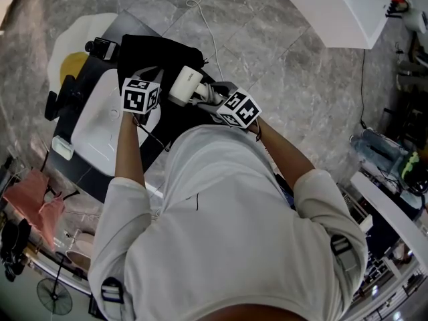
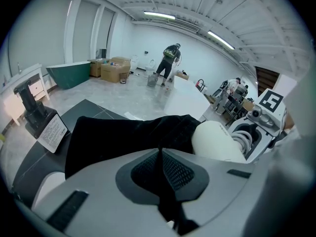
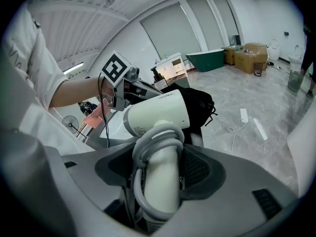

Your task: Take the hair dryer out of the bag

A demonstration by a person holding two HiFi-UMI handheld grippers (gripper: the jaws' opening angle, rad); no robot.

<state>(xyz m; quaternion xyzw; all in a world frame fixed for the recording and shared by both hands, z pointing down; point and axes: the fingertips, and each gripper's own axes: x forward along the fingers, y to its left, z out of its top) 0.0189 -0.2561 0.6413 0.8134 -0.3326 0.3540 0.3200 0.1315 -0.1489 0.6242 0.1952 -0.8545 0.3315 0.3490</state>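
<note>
At left, the black bag [image 2: 123, 137] is held by a fold of fabric pinched in the closed jaws of the left gripper [image 2: 160, 157]. At right, the white hair dryer [image 3: 158, 113], already outside the bag's mouth, is clamped by its cord-wrapped handle [image 3: 159, 167] in the right gripper [image 3: 158, 194]. Extraction looks nearly done; next, it is likely to be carried clear and set down.

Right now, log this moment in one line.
left gripper shut on bag | right gripper shut on hair dryer | hair dryer outside bag

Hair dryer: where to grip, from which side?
Grip the hair dryer by its handle, coming from the handle's free end, as the right gripper does now. The handle is straight and slim enough for the jaws, and the cord coiled round it adds bite. The barrel is wide and round, likelier to slip.
</note>
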